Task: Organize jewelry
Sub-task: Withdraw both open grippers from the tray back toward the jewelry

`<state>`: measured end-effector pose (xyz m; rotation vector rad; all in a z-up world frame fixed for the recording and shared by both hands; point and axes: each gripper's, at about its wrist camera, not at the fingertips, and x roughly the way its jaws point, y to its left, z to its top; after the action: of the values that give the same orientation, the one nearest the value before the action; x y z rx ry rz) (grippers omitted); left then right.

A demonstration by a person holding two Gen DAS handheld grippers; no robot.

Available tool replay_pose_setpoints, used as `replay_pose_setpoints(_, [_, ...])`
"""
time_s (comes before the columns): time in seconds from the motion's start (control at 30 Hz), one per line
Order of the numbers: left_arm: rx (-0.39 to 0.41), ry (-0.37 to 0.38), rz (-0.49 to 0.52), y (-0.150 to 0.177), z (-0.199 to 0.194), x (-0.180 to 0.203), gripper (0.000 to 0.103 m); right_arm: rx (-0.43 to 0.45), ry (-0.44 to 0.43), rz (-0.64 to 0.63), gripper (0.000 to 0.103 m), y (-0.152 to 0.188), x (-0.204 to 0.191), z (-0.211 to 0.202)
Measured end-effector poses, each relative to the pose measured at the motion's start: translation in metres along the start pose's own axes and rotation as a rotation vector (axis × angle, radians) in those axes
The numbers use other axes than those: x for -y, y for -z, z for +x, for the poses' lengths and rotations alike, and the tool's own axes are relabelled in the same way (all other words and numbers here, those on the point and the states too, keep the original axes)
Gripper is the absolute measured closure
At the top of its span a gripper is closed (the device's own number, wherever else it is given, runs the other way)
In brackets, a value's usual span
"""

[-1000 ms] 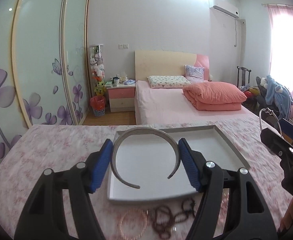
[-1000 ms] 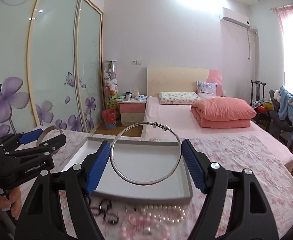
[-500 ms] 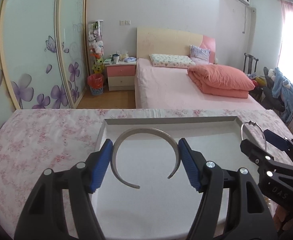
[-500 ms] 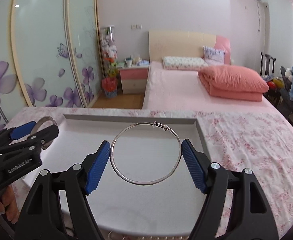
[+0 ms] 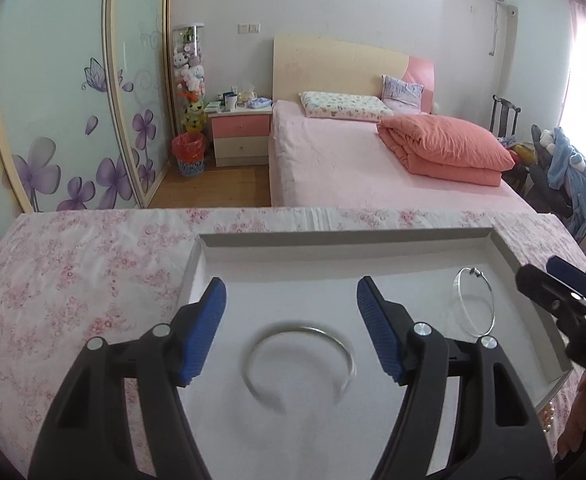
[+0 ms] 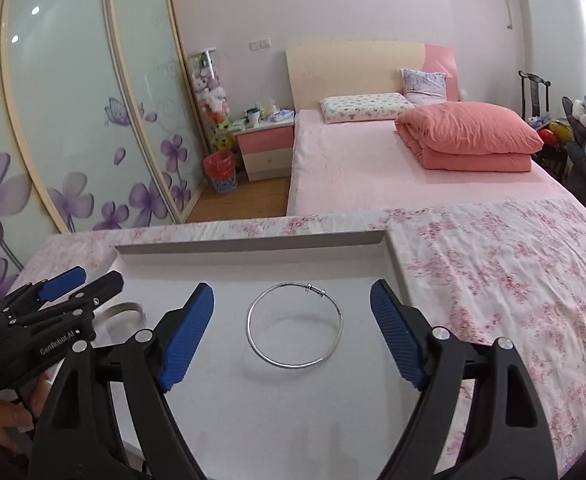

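Note:
A white tray (image 5: 333,240) lies on the floral tablecloth. An open silver cuff bangle (image 5: 299,356), blurred, lies on the tray floor below my left gripper (image 5: 291,328), which is open and empty. A thin silver ring bangle (image 6: 294,330) with a small clasp lies flat on the tray between the fingers of my right gripper (image 6: 293,338), which is open and empty. The ring bangle also shows in the left wrist view (image 5: 473,304). The cuff shows partly in the right wrist view (image 6: 123,309), behind the left gripper (image 6: 59,300).
The tray (image 6: 253,250) has a raised rim on all visible sides. A pearl strand (image 5: 549,416) peeks out by the tray's near right corner. The floral cloth (image 6: 513,280) extends to the right of the tray. A bed stands beyond the table.
Both grippers came down over the tray and opened. The cuff bangle dropped from the left gripper and the ring bangle from the right; both now lie on the tray.

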<state>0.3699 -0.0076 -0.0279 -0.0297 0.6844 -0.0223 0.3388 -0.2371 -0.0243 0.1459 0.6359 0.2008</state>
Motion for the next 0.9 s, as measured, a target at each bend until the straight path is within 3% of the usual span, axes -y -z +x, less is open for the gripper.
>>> replay_pose_setpoints(0.47, [0.093, -0.053, -0.058, 0.004, -0.081, -0.034, 0.036, 0.058, 0.013, 0.015, 0.023, 0.011, 0.013, -0.057])
replay_pose_setpoints(0.77, [0.080, -0.062, -0.060, 0.048, -0.124, -0.054, 0.033, 0.048, 0.018, 0.003, 0.023, 0.047, 0.018, -0.098])
replay_pose_setpoints(0.9, [0.043, -0.058, -0.047, 0.077, -0.133, -0.061, 0.031, 0.002, 0.028, -0.018, 0.031, 0.070, 0.019, -0.103])
